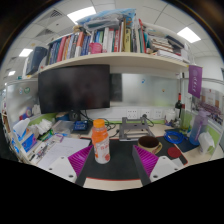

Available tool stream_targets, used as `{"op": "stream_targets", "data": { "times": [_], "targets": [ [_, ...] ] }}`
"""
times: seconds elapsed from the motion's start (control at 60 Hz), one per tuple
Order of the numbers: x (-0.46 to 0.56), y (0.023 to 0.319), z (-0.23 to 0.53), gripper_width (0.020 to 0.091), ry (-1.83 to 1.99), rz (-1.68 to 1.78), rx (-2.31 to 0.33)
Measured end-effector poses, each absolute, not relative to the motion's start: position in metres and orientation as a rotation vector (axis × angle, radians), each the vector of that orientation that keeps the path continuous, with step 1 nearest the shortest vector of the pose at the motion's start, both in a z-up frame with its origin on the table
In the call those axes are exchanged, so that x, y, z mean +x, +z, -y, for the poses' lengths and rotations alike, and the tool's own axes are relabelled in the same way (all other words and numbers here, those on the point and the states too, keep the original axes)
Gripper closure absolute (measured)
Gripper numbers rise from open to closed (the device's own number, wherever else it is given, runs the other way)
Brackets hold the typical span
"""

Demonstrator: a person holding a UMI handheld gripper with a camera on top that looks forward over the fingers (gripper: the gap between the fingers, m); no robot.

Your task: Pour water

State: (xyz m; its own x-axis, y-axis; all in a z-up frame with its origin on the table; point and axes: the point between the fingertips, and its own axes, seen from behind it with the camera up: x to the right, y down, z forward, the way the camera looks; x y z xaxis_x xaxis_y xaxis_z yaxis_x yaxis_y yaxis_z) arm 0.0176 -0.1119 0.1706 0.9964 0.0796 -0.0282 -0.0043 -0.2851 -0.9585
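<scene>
No text, label, brand, number or sign can be read; book spines (95, 42) at the upper middle are illegible.

Bottle (100, 143): clear plastic, orange cap on, label band around middle; upright on the surface, just ahead of the hand-held gripper (109, 166), nearer its left finger.

Bowl (149, 145): dark purple, upright, right of bottle.
</scene>
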Motion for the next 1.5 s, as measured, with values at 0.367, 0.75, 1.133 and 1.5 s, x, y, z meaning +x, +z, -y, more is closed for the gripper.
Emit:
{"op": "stream_targets", "data": {
  "times": [0.367, 0.75, 1.133, 1.5],
  "targets": [
    [-0.046, 0.099, -0.008, 0.0314, 0.115, 0.045, -1.822],
    [-0.048, 0.103, -0.051, 0.059, 0.032, 0.121, -1.685],
    [-0.051, 0.111, -0.044, 0.0721, 0.148, 0.19, -1.767],
    [0.006, 0.188, -0.022, 0.0724, 0.924, -0.709, -1.626]
  ]
}}
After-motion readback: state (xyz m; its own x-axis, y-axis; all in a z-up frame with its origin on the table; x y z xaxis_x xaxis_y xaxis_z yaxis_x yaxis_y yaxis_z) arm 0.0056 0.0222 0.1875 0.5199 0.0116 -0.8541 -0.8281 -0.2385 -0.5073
